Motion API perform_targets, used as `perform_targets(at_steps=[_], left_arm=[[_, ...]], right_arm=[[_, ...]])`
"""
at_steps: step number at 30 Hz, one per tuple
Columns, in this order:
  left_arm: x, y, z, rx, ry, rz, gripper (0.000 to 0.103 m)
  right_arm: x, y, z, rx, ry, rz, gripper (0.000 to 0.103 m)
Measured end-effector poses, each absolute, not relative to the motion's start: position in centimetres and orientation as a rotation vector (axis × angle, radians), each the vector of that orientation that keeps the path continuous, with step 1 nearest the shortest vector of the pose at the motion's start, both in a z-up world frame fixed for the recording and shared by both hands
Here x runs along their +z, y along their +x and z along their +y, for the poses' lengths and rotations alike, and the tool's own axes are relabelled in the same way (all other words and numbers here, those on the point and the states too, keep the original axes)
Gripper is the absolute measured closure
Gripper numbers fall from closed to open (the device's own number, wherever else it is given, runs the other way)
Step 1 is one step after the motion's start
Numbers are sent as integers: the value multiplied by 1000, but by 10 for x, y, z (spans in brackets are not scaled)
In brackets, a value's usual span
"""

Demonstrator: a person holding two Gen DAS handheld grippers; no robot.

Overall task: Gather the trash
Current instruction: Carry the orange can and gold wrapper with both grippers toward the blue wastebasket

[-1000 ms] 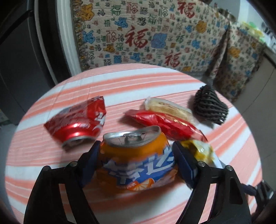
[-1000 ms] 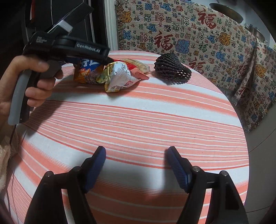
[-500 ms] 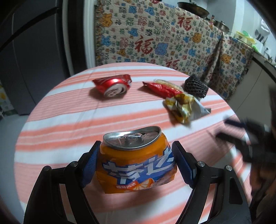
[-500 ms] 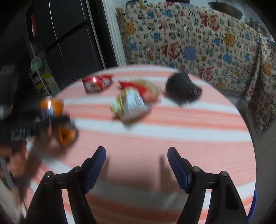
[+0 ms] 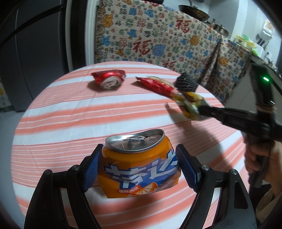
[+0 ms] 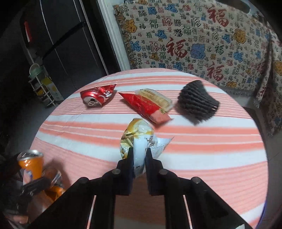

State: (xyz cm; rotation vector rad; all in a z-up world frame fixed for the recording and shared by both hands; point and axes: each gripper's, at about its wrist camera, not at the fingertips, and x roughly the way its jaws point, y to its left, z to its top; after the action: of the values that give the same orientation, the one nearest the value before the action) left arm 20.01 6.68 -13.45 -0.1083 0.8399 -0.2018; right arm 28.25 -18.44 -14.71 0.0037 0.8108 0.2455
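The left hand-held gripper [image 5: 139, 169] clamps an orange can [image 5: 138, 165] while the right hand-held gripper [image 6: 139, 158] pinches a snack bag [image 6: 139, 139] above the bench [image 6: 211, 141].

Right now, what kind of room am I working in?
Probably a home kitchen or dining corner: a round table under a striped cloth, a dark fridge behind it, and pans on a cloth-draped counter.

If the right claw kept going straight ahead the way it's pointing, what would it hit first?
Probably the red snack packet. The right claw, shut on the yellow chip bag, points at it across the striped table. Depth is uncertain.
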Motion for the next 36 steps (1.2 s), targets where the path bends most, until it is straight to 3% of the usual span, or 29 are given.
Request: perform_targets(at_steps=[12,36], left_arm=[[-122,190,6,-280,-57,828,21],[-113,176,-32,-280,47,809,21]], right_arm=[[-124,191,-237,210,-13,786,92],[-141,156,-259,215,33,804,92]])
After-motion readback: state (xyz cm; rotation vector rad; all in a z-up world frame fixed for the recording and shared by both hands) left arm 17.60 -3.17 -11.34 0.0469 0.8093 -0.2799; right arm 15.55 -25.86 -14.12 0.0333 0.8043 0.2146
